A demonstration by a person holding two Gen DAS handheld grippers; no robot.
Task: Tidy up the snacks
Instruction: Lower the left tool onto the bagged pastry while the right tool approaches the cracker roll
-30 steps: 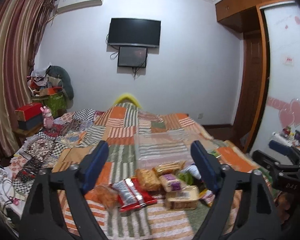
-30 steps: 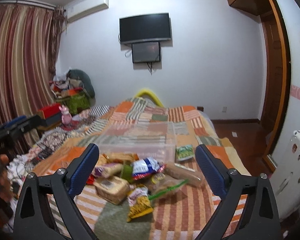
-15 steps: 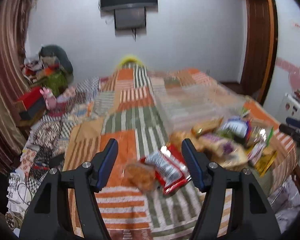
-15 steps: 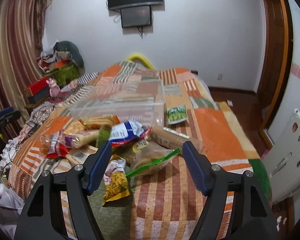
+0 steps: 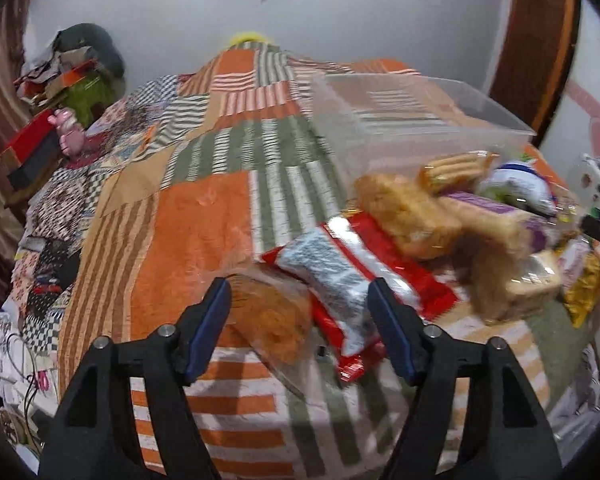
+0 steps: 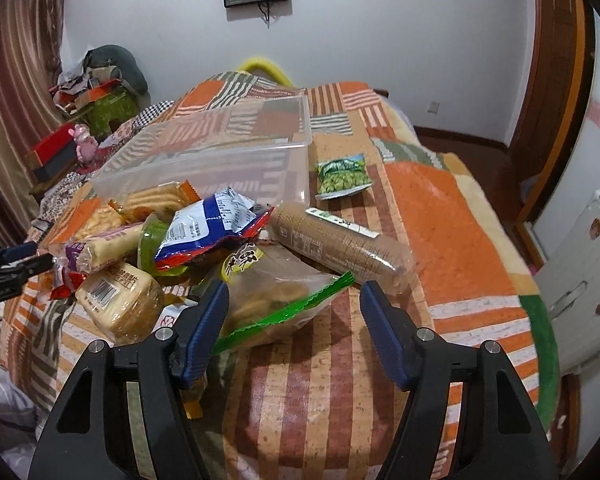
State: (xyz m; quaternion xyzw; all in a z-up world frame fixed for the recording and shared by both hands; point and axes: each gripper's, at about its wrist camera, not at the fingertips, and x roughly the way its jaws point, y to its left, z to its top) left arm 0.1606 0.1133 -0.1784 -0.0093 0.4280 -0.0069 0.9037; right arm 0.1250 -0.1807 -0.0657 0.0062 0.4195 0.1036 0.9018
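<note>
Left wrist view: the left gripper (image 5: pixel 300 328) is spread wide, with an orange snack bag (image 5: pixel 274 318) lying between its fingers on the quilt (image 5: pixel 196 220). Its long axis runs away and leftward. The right gripper (image 6: pixel 294 326), also spread, straddles a green-edged bag (image 6: pixel 284 304); the clear bin (image 6: pixel 220 160) lies beyond.

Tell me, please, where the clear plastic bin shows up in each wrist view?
Left wrist view: clear plastic bin upper right, behind the snack pile.
Right wrist view: clear plastic bin centre-left, behind the pile.
Shared landmark: pink toy, at the left in both.
</note>
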